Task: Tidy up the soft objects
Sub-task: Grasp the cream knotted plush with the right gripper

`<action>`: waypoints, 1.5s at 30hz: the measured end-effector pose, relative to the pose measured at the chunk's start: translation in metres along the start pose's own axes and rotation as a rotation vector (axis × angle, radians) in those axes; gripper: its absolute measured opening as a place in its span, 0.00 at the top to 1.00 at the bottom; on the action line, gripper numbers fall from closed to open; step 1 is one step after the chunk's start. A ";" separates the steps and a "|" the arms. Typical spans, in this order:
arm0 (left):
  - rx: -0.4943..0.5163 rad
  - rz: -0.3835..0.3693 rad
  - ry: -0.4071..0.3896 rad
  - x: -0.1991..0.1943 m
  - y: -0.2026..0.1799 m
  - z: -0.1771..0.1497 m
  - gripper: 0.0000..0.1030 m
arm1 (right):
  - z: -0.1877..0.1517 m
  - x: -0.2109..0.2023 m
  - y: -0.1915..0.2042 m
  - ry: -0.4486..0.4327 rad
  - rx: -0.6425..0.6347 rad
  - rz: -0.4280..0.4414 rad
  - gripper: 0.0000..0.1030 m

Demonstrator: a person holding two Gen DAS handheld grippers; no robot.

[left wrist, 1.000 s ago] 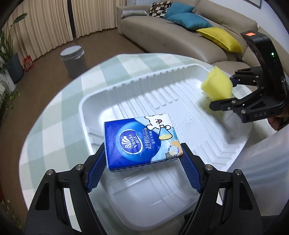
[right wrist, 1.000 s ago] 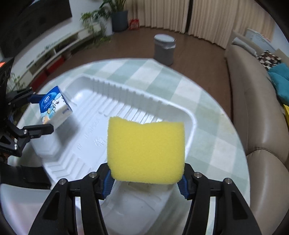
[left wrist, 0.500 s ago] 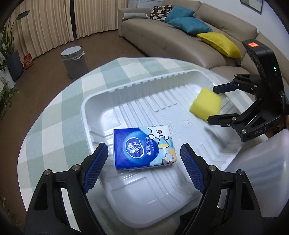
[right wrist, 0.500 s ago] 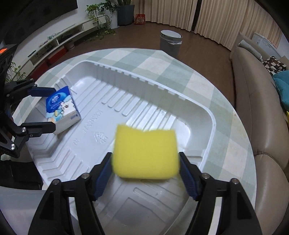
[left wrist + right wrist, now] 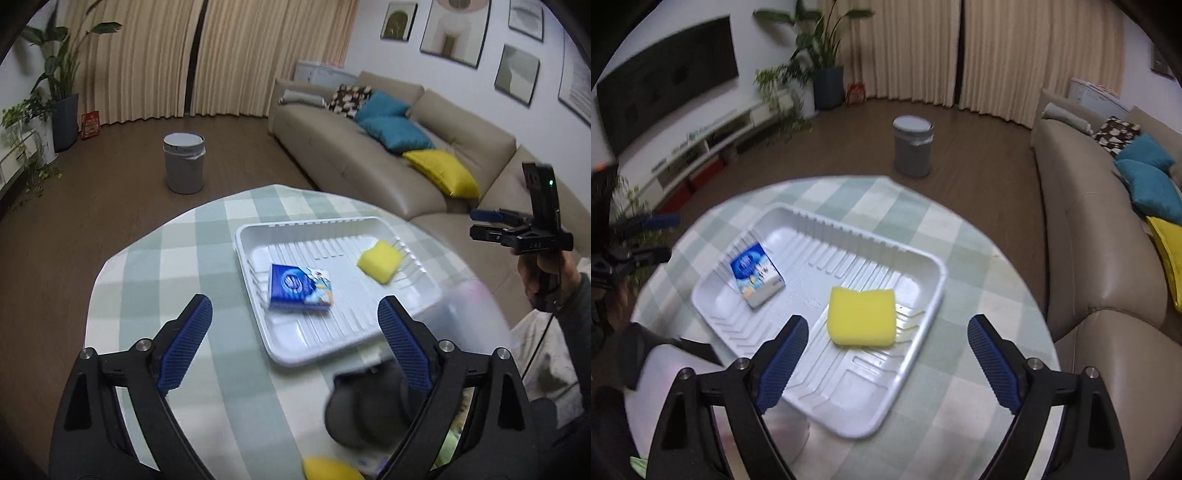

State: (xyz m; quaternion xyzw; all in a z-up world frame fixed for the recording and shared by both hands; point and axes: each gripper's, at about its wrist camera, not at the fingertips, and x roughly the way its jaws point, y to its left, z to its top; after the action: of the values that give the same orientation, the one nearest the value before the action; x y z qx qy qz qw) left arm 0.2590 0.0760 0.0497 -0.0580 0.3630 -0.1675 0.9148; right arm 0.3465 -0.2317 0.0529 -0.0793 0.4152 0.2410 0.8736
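A white ribbed tray [image 5: 306, 350] [image 5: 923, 332] lies on the round checked table. A blue tissue pack [image 5: 299, 288] [image 5: 757, 275] lies in one end of it. A yellow sponge [image 5: 380, 260] [image 5: 862, 321] lies in the other end. My left gripper [image 5: 295, 332] is open and empty, raised above the table short of the tray. My right gripper [image 5: 886, 354] is open and empty, raised above the sponge's end of the tray; it also shows in the left wrist view [image 5: 491, 223].
A clear plastic bin [image 5: 469, 325] stands by the tray, with a dark round object [image 5: 365, 410] and another yellow sponge [image 5: 328, 469] near it. A beige sofa [image 5: 1100, 258] runs along one side. A grey waste bin [image 5: 183, 162] stands on the floor.
Both grippers let go of their objects, opened wide and pulled back and up from the tray. The tissue pack and the sponge now lie in the tray.
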 end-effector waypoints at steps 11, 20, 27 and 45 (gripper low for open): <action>-0.072 0.021 -0.200 -0.110 -0.046 -0.123 0.00 | -0.141 -0.137 0.049 -0.204 0.145 -0.006 0.00; -0.147 0.140 -0.011 -0.099 -0.075 -0.191 0.00 | -0.251 -0.139 0.132 -0.221 0.339 -0.107 0.00; -0.134 0.163 0.041 -0.085 -0.073 -0.207 0.00 | -0.262 -0.100 0.152 -0.095 0.297 -0.198 0.00; -0.104 0.143 0.024 -0.074 -0.079 -0.199 0.00 | -0.238 -0.046 0.153 0.035 0.272 -0.192 0.21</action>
State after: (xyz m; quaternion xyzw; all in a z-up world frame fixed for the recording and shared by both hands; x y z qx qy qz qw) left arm 0.0519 0.0306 -0.0294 -0.0772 0.3853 -0.0836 0.9157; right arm 0.0836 -0.1956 -0.0550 -0.0039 0.4496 0.0968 0.8880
